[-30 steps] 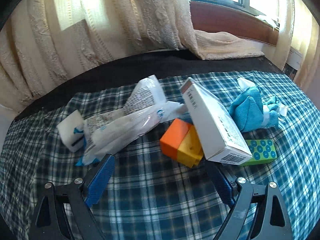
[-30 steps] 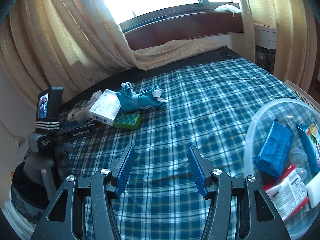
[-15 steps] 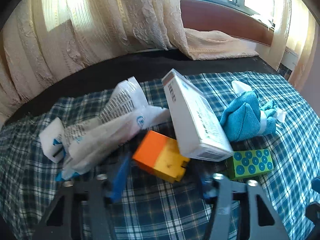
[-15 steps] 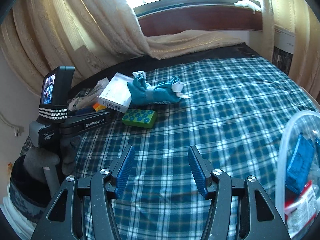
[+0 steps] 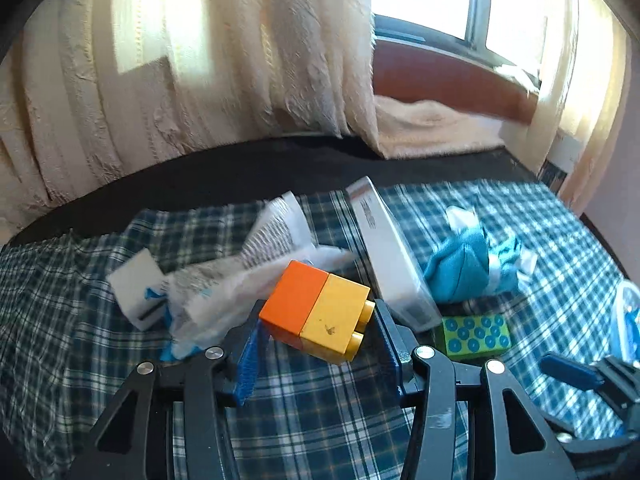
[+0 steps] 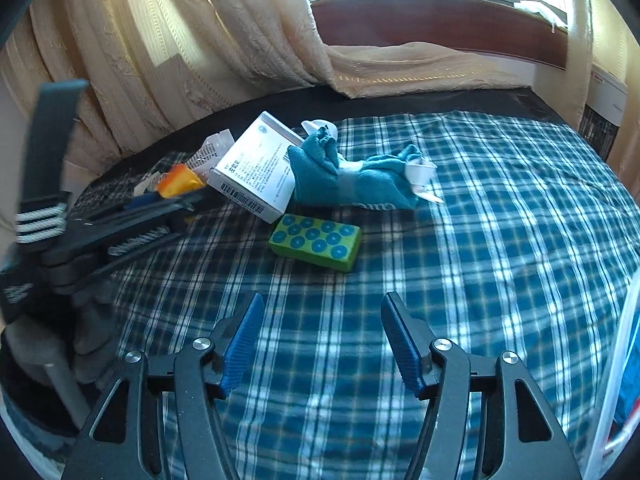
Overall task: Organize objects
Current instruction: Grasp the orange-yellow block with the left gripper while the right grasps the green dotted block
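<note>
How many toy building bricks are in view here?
2: the orange-and-yellow plastic brick between the left gripper fingers, and the green brick with blue dots on the plaid cloth. Others may be hidden.

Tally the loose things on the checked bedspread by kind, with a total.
Toy blocks: 2, the orange-yellow block and the green dotted block
Cardboard boxes: 1, the white box
Cloths: 1, the teal cloth
Plastic wrappers: 1 heap, the wrappers
Total: 5

Bare plaid cloth [image 6: 500, 240] lies open ahead of the right gripper [image 6: 322, 344] — only the green dotted block [image 6: 316, 241] stands in its way, white box [image 6: 256, 172] and teal cloth [image 6: 352, 178] crowding behind.
</note>
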`<state>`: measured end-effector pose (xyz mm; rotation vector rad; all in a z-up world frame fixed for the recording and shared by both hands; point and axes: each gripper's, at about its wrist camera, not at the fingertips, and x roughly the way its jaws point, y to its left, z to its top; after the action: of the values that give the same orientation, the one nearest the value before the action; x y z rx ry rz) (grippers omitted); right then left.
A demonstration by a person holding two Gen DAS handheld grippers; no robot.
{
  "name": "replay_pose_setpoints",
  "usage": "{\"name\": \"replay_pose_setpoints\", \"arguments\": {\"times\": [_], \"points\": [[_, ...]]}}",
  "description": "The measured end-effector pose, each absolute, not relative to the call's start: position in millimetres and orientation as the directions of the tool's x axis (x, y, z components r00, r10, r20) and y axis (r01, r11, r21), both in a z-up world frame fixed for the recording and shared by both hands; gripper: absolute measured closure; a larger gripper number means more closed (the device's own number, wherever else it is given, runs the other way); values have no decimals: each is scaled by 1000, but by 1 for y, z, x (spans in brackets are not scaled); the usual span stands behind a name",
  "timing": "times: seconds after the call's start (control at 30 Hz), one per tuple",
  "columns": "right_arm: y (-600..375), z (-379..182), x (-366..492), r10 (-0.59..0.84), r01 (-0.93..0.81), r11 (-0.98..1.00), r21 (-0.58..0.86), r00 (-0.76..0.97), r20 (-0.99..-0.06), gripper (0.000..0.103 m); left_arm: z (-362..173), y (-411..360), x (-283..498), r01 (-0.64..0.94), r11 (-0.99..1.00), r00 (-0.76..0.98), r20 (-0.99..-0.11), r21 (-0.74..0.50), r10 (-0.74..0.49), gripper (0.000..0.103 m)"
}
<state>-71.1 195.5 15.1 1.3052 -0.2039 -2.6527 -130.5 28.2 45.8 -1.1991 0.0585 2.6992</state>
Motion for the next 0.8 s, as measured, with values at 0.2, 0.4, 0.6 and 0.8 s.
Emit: {"name": "replay_pose_setpoints", "arguments": {"times": [0.2,0.4,0.6,0.8], "points": [[187,7,-95,-193,78,-980,181,-581,-791,36,52,22,-131,-161,-985,-667,-729,-60,153,51],[177,2,-114,-174,53,-983,176,-578,-797,34,56,20,-131,-151,-986,-674,-723,-64,150,51],[165,0,-125,-118,39,-992,118,-593,-797,32,58,16,-131,-144,-987,-675,-722,-73,152,51],[160,-1,-126,-56,32,-998,45,-606,-793,37,59,16,-132,-143,-987,-674,-723,-75,152,51]]}}
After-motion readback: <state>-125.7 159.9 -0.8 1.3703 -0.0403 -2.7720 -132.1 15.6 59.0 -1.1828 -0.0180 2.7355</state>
